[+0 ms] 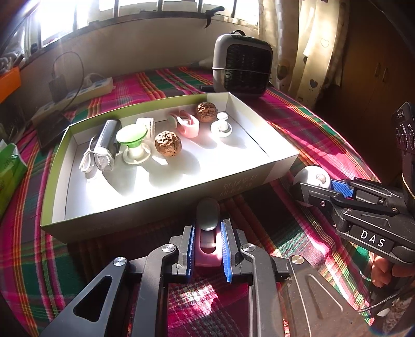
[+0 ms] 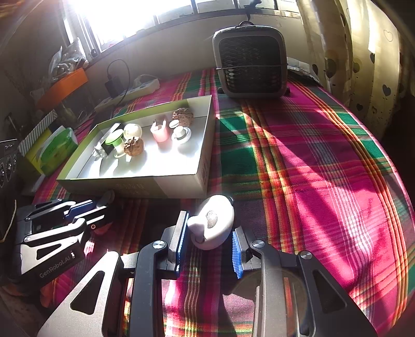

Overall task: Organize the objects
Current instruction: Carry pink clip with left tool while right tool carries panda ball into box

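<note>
Just in front of the shallow white cardboard box (image 1: 166,178), the left claw (image 1: 207,250) pinches a small pink-and-grey plastic clip (image 1: 206,233) by its flat sides while the right claw (image 2: 209,248) pinches a smooth white rounded plastic piece (image 2: 212,223), both seemingly light, rigid and slippery.

Hard sunlight enters through the window (image 1: 145,10) far ahead of the tongs, blowing out to white glare. The box (image 1: 166,207) floor gleams brightly, its contents casting long shadows toward the tongs. Striped light crosses the plaid cloth (image 2: 324,168). Fisheye curvature bends the edges; corners fall dark.
</note>
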The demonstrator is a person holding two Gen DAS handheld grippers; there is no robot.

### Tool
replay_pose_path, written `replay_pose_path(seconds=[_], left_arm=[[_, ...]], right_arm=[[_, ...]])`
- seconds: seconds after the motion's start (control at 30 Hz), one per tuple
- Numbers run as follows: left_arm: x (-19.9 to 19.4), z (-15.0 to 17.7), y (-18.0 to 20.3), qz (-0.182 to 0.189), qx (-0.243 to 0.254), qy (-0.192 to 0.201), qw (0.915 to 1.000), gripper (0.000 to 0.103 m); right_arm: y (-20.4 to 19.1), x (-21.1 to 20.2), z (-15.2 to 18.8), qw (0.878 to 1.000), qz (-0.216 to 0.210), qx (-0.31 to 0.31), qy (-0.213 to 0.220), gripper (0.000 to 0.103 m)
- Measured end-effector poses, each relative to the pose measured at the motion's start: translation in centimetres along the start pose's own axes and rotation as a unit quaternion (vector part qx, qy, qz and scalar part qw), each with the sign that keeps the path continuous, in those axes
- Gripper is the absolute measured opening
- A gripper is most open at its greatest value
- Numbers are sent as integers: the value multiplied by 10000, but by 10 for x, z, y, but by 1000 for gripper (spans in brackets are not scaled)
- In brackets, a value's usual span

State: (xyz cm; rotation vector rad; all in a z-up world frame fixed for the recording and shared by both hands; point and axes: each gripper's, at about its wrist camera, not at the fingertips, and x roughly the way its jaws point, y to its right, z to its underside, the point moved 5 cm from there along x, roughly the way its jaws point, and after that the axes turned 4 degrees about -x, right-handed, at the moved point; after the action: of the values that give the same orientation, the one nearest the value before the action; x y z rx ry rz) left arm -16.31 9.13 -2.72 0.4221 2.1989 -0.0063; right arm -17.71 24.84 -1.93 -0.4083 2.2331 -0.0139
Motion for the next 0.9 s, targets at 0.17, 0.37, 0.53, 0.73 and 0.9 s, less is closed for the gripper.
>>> replay_pose_path(seconds=[0.17,0.37,0.53,0.73,0.9], left_arm=[[-3,2,-3,0,-50,23,10000,16],[-10,2,-3,-4,-57,114,9999,16],[-16,3,-3,4,-68,164,9998,16],[-23,4,-4,-5,-105,219,9997,16],[-30,3,-5,-13,-131,296,9995,16]], right_arm=[[-2,-2,0,10000,23,-50,30,29],[-6,-4,1,9999,20,-104,54,29],[-10,-7,0,9999,11,-139,93,29],[-14,-13,-2,9997,-9,-168,172,29],[-19,-18,-4,9995,-49,-200,240,29]])
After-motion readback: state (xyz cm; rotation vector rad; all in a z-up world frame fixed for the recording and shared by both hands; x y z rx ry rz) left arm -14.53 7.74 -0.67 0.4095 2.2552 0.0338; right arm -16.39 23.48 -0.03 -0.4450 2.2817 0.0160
